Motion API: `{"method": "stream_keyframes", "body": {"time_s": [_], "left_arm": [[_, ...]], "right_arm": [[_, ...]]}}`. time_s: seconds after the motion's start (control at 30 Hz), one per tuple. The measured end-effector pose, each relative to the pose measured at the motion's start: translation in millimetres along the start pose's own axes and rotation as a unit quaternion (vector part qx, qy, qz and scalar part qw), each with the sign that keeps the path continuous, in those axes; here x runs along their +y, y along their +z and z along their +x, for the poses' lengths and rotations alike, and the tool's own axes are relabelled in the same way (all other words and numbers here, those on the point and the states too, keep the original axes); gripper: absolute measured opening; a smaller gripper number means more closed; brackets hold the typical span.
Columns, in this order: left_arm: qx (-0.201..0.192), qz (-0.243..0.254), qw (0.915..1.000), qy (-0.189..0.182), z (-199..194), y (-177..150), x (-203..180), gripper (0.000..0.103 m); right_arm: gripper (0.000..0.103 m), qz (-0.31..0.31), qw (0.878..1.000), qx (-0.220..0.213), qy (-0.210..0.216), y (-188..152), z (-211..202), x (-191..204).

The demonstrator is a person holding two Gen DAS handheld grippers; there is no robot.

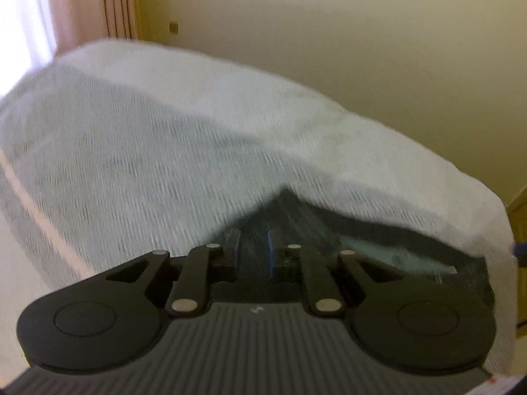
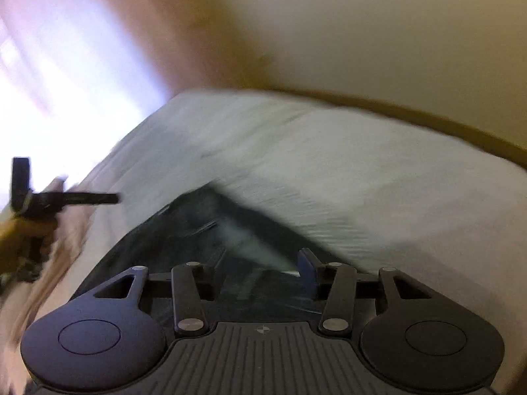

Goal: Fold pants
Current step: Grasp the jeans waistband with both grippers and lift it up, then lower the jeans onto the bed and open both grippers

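The dark pants [image 1: 296, 223] lie on the white bed just beyond my left gripper [image 1: 253, 250]. Its jaws stand a narrow gap apart, and I see only dark cloth through the gap, nothing clearly pinched. In the right wrist view the pants [image 2: 204, 230] spread under and between the fingers of my right gripper [image 2: 260, 270], which is wide open. Its left finger is hidden against the dark cloth. The left gripper [image 2: 113, 198] shows there at the far left, held by a hand [image 2: 23, 237], with no cloth hanging from its tip. Both views are motion-blurred.
The bed with its white textured sheet [image 1: 148, 138] fills most of both views. A cream wall [image 1: 362, 49] stands behind it, with a pink curtain [image 1: 98, 3] and a bright window at the left. The bed's left edge drops to beige floor [image 1: 19, 247].
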State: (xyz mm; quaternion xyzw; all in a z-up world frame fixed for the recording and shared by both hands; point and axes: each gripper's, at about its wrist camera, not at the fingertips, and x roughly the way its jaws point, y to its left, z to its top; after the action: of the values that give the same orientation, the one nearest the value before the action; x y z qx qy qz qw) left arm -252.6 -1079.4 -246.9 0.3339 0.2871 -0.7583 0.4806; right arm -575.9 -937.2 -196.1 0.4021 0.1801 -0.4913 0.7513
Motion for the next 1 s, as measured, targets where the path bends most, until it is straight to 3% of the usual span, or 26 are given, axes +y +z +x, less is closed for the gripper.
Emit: {"method": "stream_keyframes", "body": {"time_s": [0.1, 0.23, 0.4, 0.5, 0.6, 0.73, 0.8, 0.9, 1.0], "left_arm": [[0.014, 0.001, 0.9998, -0.015, -11.7, -39.8, -18.3, 0.011], [0.037, -0.008, 0.9985, -0.040, -13.8, -92.9, -44.7, 0.015], [0.063, -0.009, 0.9961, -0.061, 4.7, -141.6, -70.1, 0.018], [0.073, 0.001, 0.9955, -0.060, 13.7, -157.8, -78.6, 0.022], [0.083, 0.005, 0.9951, -0.054, 17.3, -168.3, -83.7, 0.023], [0.087, 0.016, 0.9947, -0.052, 13.1, -172.6, -90.4, 0.023], [0.091, 0.023, 0.9945, -0.047, 12.9, -172.0, -93.9, 0.023], [0.088, 0.022, 0.9948, -0.045, 11.4, -166.7, -96.5, 0.023], [0.054, 0.017, 0.9977, -0.037, 4.0, -145.0, -100.5, 0.023]], "right_arm": [[0.045, -0.092, 0.993, 0.058, 0.048, 16.2, 50.9, 17.8], [0.045, -0.193, 0.970, 0.124, 0.075, 28.9, 126.4, 35.5], [0.045, -0.265, 0.938, 0.203, 0.091, 18.6, 200.8, 42.6], [0.047, -0.291, 0.928, 0.209, 0.102, 8.3, 222.5, 39.8], [0.047, -0.270, 0.933, 0.213, 0.110, 5.0, 226.0, 34.9], [0.020, -0.246, 0.937, 0.221, 0.115, 4.8, 196.7, 40.3], [0.016, -0.249, 0.936, 0.220, 0.113, 2.6, 186.0, 46.9], [0.014, -0.265, 0.941, 0.185, 0.101, 10.5, 162.1, 58.9], [0.013, -0.286, 0.944, 0.135, 0.099, 40.8, 132.6, 68.1]]}}
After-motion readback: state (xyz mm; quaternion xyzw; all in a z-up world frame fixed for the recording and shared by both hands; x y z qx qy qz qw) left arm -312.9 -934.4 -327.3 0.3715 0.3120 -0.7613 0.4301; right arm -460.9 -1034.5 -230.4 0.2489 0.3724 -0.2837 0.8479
